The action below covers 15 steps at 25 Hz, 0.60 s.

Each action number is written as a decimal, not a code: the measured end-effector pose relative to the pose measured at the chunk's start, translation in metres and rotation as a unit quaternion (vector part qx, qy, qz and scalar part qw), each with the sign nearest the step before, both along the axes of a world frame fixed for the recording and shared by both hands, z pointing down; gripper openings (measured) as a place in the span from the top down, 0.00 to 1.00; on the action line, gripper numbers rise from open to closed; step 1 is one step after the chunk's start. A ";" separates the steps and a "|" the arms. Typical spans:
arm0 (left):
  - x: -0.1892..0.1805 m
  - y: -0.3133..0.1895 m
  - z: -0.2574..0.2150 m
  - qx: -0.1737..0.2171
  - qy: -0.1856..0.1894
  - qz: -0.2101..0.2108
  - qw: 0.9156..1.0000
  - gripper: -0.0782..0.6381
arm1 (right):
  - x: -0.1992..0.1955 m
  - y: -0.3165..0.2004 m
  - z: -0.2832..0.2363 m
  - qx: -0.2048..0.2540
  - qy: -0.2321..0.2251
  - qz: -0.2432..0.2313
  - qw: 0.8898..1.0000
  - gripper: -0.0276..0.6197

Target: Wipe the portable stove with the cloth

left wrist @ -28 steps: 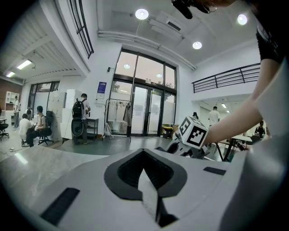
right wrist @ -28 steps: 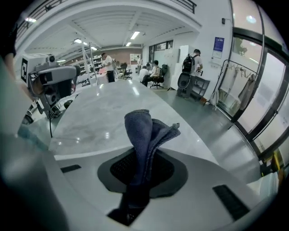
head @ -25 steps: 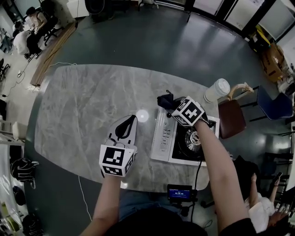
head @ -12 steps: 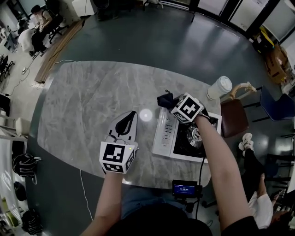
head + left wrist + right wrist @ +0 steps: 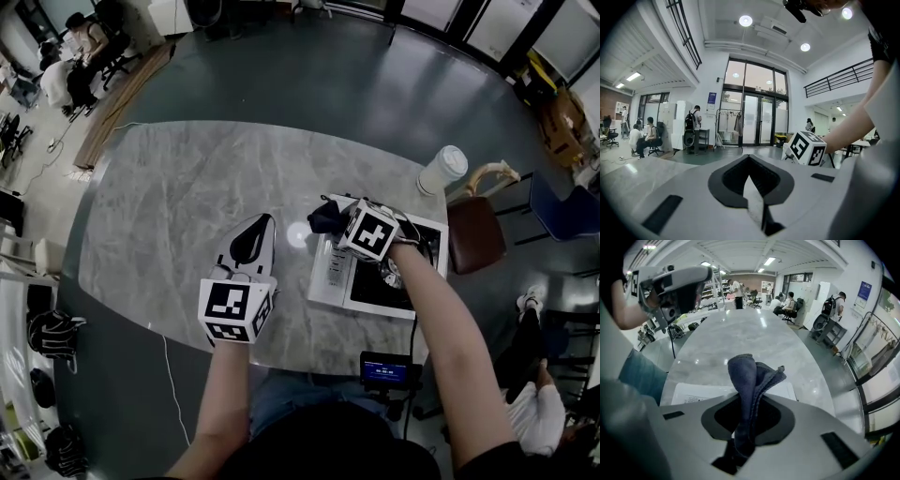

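Two grippers, one cloth: the wipe is at the stove's far-left corner.
The right gripper (image 5: 337, 221) has its jaws clamped on a bunched blue-grey cloth (image 5: 323, 217), which sticks out past the tips so that fabric, not plastic, meets the portable stove (image 5: 334, 273). The wad sits over the stove's far-left corner, by the control strip; contact cannot be confirmed. The stove lies toward the right edge of the counter (image 5: 178, 206), its burner partly under the person's forearm. The left gripper (image 5: 257, 231), jaws pressed together on nothing, hovers over bare counter just left of the stove, probably held aside because the stove seems steady unaided. A white lidded cup (image 5: 441, 170) stands at the far-right edge, apart.
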State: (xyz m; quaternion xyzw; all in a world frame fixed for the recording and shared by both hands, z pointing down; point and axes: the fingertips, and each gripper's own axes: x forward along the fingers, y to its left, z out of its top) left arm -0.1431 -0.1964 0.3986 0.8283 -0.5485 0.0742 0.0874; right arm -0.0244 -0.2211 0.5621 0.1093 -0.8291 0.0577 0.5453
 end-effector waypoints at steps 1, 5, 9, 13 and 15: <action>0.000 0.001 -0.002 0.002 0.000 0.000 1.000 0.88 | -0.002 0.008 -0.001 0.000 0.003 -0.011 1.000 0.84; -0.001 0.005 -0.008 0.011 0.000 -0.004 1.000 0.88 | -0.008 0.035 -0.001 -0.006 0.008 -0.037 0.999 0.84; 0.001 0.010 -0.017 0.020 0.002 -0.003 1.000 0.88 | -0.012 0.061 0.000 -0.012 0.020 -0.069 0.997 0.84; 0.002 0.013 -0.023 0.027 0.001 -0.001 1.000 0.88 | -0.018 0.082 0.001 -0.018 0.029 -0.089 0.995 0.84; 0.003 0.015 -0.025 0.030 0.002 -0.001 1.000 0.88 | -0.019 0.092 0.000 -0.024 0.029 -0.092 0.995 0.84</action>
